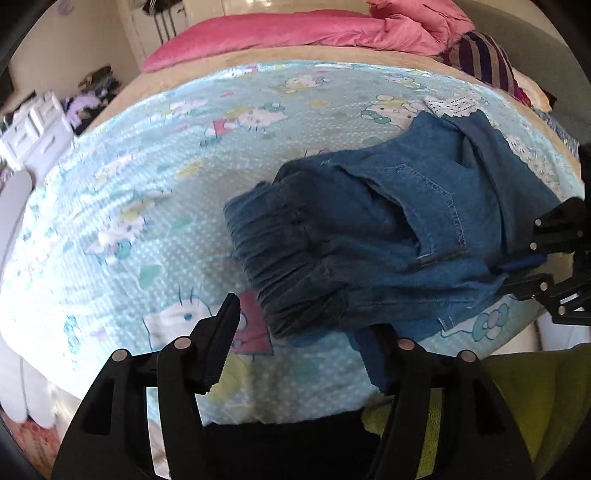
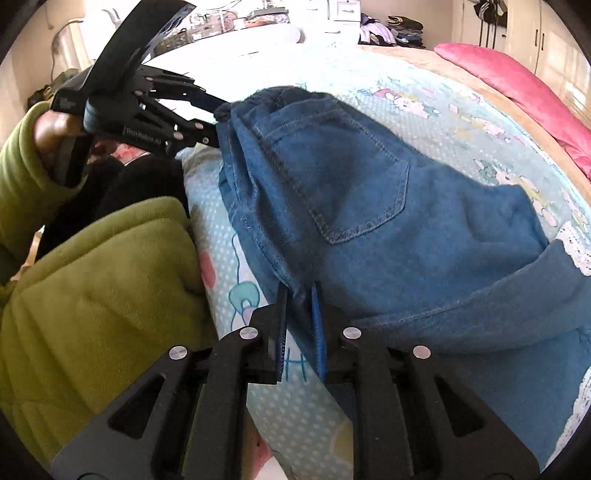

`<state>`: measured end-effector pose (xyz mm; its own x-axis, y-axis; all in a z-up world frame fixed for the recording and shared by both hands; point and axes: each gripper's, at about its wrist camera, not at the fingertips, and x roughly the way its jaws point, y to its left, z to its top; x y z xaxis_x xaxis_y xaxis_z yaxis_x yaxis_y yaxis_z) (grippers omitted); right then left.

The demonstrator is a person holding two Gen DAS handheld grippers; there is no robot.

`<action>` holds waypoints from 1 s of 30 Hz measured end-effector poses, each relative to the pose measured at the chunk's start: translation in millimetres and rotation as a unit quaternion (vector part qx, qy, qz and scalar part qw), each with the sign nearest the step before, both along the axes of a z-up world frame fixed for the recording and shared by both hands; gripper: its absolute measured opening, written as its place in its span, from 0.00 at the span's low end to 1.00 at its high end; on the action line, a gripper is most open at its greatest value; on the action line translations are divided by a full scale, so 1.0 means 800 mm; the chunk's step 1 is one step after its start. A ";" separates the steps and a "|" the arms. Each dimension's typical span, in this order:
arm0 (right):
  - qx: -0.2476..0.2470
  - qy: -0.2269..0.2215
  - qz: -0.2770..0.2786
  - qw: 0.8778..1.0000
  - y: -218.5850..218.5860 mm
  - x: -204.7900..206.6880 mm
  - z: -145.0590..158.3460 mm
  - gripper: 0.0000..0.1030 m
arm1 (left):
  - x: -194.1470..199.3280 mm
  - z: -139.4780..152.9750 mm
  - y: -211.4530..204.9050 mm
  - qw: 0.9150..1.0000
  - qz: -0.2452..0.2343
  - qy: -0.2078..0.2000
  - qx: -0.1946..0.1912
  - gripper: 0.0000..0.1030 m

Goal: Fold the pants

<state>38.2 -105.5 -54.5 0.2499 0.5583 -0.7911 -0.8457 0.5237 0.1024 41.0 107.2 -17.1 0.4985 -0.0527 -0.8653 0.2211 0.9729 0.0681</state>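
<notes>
We see the denim pants (image 2: pixel 369 206) folded into a bundle on the light-blue cartoon-print bedsheet (image 1: pixel 129 192), back pocket (image 2: pixel 351 192) facing up.

Right gripper (image 2: pixel 300 295): jaws narrow, clamped on a fold at the bundle's near edge. Denim sits between the blue pads (image 2: pixel 317 325) and runs on ahead of the tips. In the left wrist view the same gripper (image 1: pixel 517 258) comes in from the right, its jaws pinching the pants' edge.

Left gripper (image 1: pixel 295 332): jaws wide, not gripping. The elastic waistband (image 1: pixel 280 254) sits just ahead of the jaws, between the two fingers; the right finger lies under the denim edge, so we can't tell if it touches. From the right wrist view, the left gripper (image 2: pixel 216 125) has its tips at the waistband end, one finger above and one below; contact unclear there as well.

A hand (image 2: pixel 51 129) in a green sleeve (image 2: pixel 22 177) holds the left gripper's handle. Lace trim (image 1: pixel 452 105) shows at the far end of the pants, beyond both jaws. Pink bedding (image 1: pixel 295 31) lies well beyond the bundle.
</notes>
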 end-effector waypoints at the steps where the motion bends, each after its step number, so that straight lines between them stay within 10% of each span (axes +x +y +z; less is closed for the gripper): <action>1: 0.009 0.011 -0.002 1.000 -0.004 0.003 -0.001 0.08 | -0.001 -0.003 0.008 1.000 0.013 0.011 -0.007 0.66; 8: 0.030 0.037 0.003 0.999 -0.015 0.005 0.000 0.16 | -0.033 0.019 0.048 0.997 0.076 0.009 0.006 0.63; 15: 0.045 0.019 0.008 0.999 -0.031 0.005 0.051 0.30 | -0.044 0.091 0.004 0.994 0.056 -0.060 -0.073 0.57; 25: 0.026 0.054 -0.098 0.993 -0.049 0.063 -0.005 0.37 | 0.001 -0.014 -0.081 0.999 0.046 0.002 -0.028 0.50; 30: 0.063 0.041 -0.095 0.993 -0.077 0.058 0.024 0.43 | -0.008 -0.016 -0.089 0.998 0.055 -0.024 -0.015 0.50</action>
<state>84.4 -166.9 -35.2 0.2982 0.6033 -0.7397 -0.7191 0.6516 0.2415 34.7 36.1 -30.0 0.5429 -0.0215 -0.8395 0.1105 0.9928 0.0461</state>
